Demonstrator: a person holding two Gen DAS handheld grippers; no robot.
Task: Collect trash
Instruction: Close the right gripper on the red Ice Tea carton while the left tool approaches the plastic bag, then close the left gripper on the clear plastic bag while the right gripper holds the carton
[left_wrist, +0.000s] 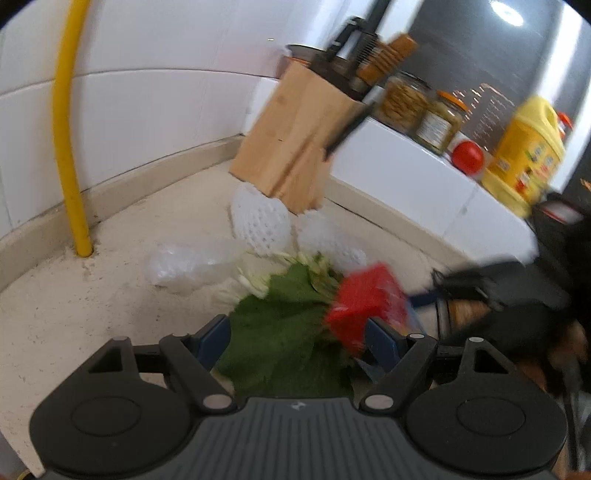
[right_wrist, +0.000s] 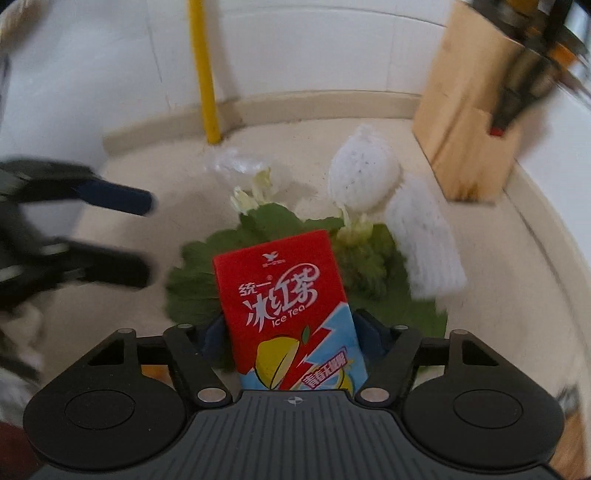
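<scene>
Right gripper (right_wrist: 291, 332) angled steeply downward, jaws closed against a carton's sides, left gripper (left_wrist: 295, 339) tilted down, jaws held apart

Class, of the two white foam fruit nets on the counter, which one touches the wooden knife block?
The rounded, bulging white foam net; the flatter net lies nearer the green leaf, away from the wooden knife block.

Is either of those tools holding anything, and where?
The right tool clamps the ice tea carton by its lower sides. The left tool stands open, holding nothing.
</scene>
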